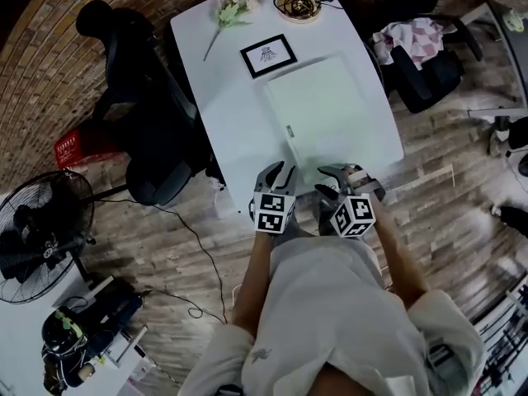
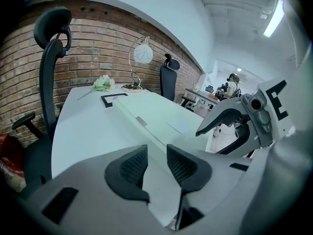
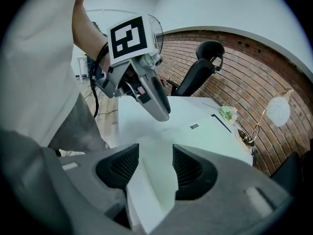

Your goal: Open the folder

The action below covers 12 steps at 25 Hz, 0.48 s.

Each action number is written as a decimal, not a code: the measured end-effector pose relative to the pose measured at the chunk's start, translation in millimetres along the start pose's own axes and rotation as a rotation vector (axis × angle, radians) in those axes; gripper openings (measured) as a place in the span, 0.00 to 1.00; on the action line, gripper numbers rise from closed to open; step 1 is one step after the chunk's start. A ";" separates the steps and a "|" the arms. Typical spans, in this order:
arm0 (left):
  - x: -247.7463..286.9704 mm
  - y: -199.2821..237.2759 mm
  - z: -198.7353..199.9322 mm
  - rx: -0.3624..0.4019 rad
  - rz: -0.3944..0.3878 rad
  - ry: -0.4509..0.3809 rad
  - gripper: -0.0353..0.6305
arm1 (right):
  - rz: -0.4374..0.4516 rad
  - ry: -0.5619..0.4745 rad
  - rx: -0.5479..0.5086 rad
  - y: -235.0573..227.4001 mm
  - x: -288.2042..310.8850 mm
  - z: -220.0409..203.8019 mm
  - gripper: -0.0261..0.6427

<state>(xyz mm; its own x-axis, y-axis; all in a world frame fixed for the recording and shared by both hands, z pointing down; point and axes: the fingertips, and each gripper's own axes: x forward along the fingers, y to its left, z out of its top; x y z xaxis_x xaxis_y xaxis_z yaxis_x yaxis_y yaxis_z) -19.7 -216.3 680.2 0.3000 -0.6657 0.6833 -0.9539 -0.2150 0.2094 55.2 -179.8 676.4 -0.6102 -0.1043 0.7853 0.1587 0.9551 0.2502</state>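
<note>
A pale green folder (image 1: 326,114) lies shut and flat on the white table (image 1: 214,97), its spine with a small label toward the left. Both grippers hover at the folder's near edge. The left gripper (image 1: 276,174) is at the near left corner; in its own view (image 2: 156,163) the jaws stand apart with the folder (image 2: 161,116) showing through the gap. The right gripper (image 1: 330,181) is at the near edge further right. In the right gripper view (image 3: 155,163) a pale corner of the folder (image 3: 149,180) lies between the pads, which stand clear of it.
A black-framed picture (image 1: 268,55), a flower (image 1: 233,9) and a lamp base (image 1: 297,5) stand at the table's far end. A black office chair (image 1: 140,122) is at the left, another chair with cloth (image 1: 425,64) at the right. A floor fan (image 1: 41,229) stands lower left.
</note>
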 end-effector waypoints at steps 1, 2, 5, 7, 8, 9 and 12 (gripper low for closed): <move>-0.2 0.1 -1.2 -0.006 0.005 -0.003 0.24 | 0.005 0.002 -0.014 1.5 1.4 -0.7 0.34; -0.1 0.2 -3.0 -0.011 0.010 -0.006 0.24 | 0.010 0.004 -0.028 3.1 2.7 -1.5 0.34; -0.9 -2.5 -7.4 -0.025 0.017 -0.007 0.24 | 0.022 0.016 -0.070 8.2 7.3 -4.6 0.34; -2.0 -4.7 -9.7 -0.033 0.017 -0.004 0.24 | 0.023 0.025 -0.096 10.2 10.7 -6.0 0.34; -2.2 -5.6 -11.0 -0.036 0.018 -0.003 0.24 | 0.022 0.028 -0.108 10.9 12.2 -6.4 0.34; -2.3 -6.5 -12.2 -0.038 0.018 -0.002 0.24 | 0.020 0.030 -0.119 11.7 13.7 -6.7 0.34; -2.8 -8.5 -15.3 -0.042 0.020 -0.001 0.24 | 0.014 0.039 -0.155 15.1 17.8 -8.0 0.34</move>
<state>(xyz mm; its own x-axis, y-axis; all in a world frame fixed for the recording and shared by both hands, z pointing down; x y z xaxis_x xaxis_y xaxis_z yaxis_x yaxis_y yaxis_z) -12.6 -201.6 687.2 0.2812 -0.6700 0.6871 -0.9591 -0.1716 0.2252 53.0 -169.4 698.7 -0.5766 -0.1051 0.8102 0.2867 0.9026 0.3212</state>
